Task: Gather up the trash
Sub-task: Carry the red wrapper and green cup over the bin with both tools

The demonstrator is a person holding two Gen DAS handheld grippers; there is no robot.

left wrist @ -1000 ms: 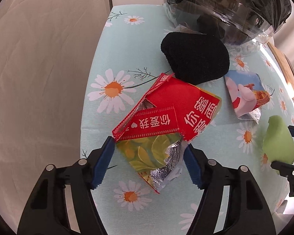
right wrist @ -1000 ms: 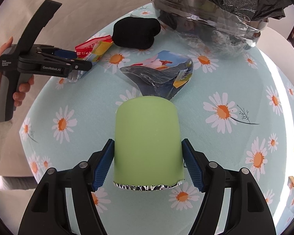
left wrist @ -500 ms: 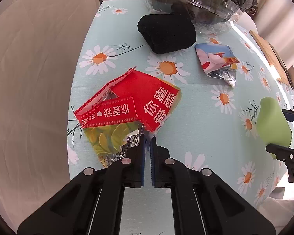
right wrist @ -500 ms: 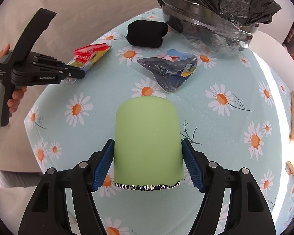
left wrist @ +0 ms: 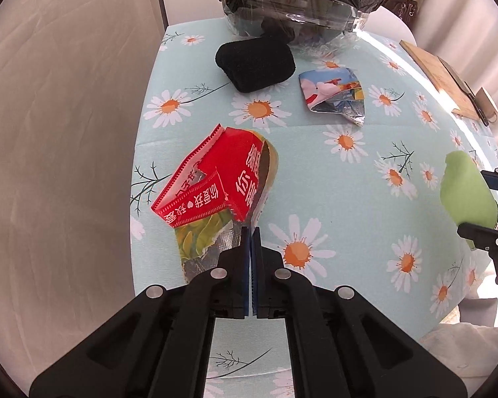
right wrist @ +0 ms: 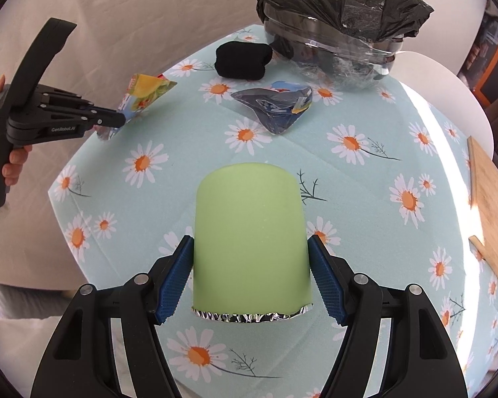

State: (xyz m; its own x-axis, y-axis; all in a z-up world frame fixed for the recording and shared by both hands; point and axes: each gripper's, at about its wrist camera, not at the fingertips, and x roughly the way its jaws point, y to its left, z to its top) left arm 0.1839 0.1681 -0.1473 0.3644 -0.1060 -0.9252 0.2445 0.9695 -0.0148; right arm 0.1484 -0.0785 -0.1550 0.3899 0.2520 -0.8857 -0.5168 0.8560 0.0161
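My left gripper [left wrist: 250,232] is shut on the lower edge of a torn red and yellow snack wrapper [left wrist: 222,179], which it holds just above the daisy tablecloth [left wrist: 315,172]. The right wrist view shows the same left gripper [right wrist: 119,121] in a person's hand, with the wrapper [right wrist: 146,94] tilted up from its tips. My right gripper [right wrist: 250,245] is closed on a pale green pouch [right wrist: 249,219] with a foil bottom edge, its pads pressing both sides. In the left wrist view that pouch [left wrist: 464,192] sits at the far right. A crumpled foil wrapper [left wrist: 332,96] with a cartoon print lies on the table.
A clear bin lined with a black bag [right wrist: 335,33] stands at the far end of the table. A black rolled cloth [right wrist: 242,59] lies in front of it. A wooden board [right wrist: 488,205] lies along the right edge. A pale curtain hangs beyond the left edge.
My left gripper has shut on the red and yellow wrapper and lifted it off the cloth. Both hands have drawn back and up from the table; the green pouch stays gripped.
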